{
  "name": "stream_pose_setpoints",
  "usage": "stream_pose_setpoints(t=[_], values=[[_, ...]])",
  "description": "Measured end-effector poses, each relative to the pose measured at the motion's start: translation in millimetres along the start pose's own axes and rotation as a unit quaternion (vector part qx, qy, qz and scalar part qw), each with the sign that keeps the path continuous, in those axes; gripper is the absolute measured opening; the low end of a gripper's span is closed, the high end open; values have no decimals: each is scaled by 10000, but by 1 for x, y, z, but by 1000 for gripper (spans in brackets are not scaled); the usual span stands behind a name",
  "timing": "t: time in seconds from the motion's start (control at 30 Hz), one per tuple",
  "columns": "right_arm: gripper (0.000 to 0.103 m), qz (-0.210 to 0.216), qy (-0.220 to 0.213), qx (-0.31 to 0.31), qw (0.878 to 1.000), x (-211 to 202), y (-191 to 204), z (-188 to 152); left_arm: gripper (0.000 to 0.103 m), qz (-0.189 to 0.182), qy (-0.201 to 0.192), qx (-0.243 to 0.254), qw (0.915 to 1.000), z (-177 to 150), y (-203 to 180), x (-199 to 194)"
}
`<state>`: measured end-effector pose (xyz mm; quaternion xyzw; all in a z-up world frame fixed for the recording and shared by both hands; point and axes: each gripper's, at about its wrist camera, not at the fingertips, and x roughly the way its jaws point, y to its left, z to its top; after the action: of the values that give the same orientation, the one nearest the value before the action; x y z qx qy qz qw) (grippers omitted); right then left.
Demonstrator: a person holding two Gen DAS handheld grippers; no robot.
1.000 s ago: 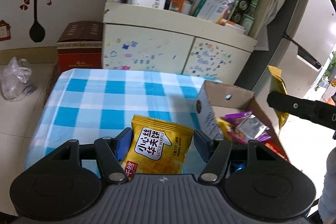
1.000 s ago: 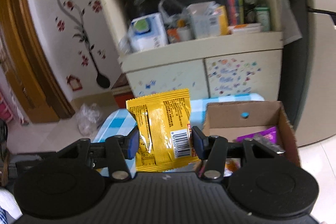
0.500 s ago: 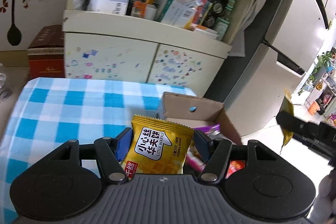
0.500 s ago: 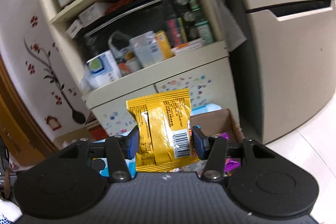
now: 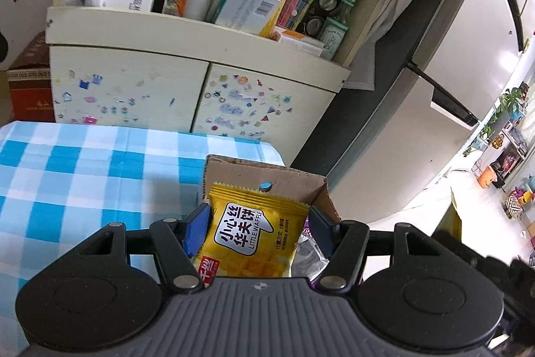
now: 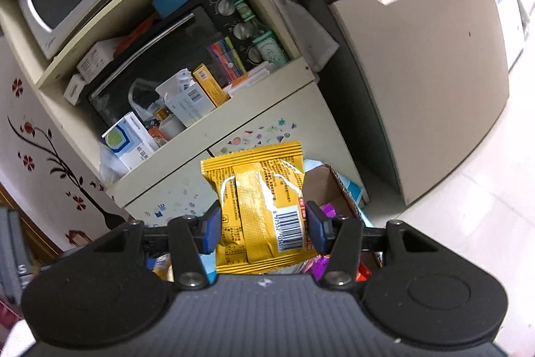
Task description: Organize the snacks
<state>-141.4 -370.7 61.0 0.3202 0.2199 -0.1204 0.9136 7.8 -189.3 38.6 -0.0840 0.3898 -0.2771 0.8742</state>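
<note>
A checked blue tablecloth [image 5: 83,169] carries an open cardboard box [image 5: 294,179] at its corner. Above the box, the left gripper [image 5: 255,223] pinches a yellow waffle packet [image 5: 254,233] by its sides, print facing up, long axis pointing away. The right gripper [image 6: 262,225] clamps a second yellow packet [image 6: 259,196], barcode side up, likewise standing lengthwise.

**Hidden behind the packets**

The waffle packet [image 5: 252,236] covers most of the cardboard box [image 5: 267,174] interior; its lower edge disappears behind the left gripper [image 5: 257,228] body. In the right wrist view, the second yellow packet [image 6: 262,206] hides the box floor, and its small print is unreadable.
</note>
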Motion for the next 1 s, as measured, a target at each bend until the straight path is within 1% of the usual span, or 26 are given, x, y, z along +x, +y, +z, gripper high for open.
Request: stream_pose_setpoints(t=[0.13,0.27,0.37,0.4,0.47,0.5,0.53,0.57,0.6,0.63,0.67,0.77,0.83,0.87,1.0], values=[[51,-82,80,107,9999,5,-4,-2,69,71,67,-50,9999,4,-6,19],[51,-127,221,310,9992,12,-11,-5,69,188,107,21,9998,8,-13,35],[52,-218,280,439,9984,17,-17,-7,72,231,100,71,9997,13,-18,44],[52,-222,304,501,9980,18,-19,-7,74,230,97,103,9996,14,-20,46],[52,-187,373,641,9971,22,-23,-9,82,250,69,196,9995,16,-23,47],[53,-163,411,694,9966,24,-24,-10,90,309,43,235,9992,17,-25,47],[55,-148,456,744,9961,27,-26,-11,94,366,0,272,9990,17,-26,46],[56,-167,498,801,9954,29,-28,-12,96,381,-49,301,9988,17,-27,44],[58,-200,566,855,9945,32,-29,-13,100,371,-81,320,9988,18,-27,41],[68,-204,605,904,9939,34,-30,-14,103,386,-82,331,9987,18,-27,39],[75,-183,595,952,9935,34,-31,-14,103,446,-54,346,9984,18,-27,37],[79,-68,544,992,9936,33,-31,-14,103,674,164,439,9966,16,-27,32],[81,-61,517,921,9944,34,-30,-14,103,808,220,434,9955,12,-24,27],[82,-96,523,861,9949,34,-29,-15,103,864,238,422,9951,9,-22,24],[84,-391,570,490,9964,36,-21,-18,103,1139,310,406,9922,-5,-16,11]])
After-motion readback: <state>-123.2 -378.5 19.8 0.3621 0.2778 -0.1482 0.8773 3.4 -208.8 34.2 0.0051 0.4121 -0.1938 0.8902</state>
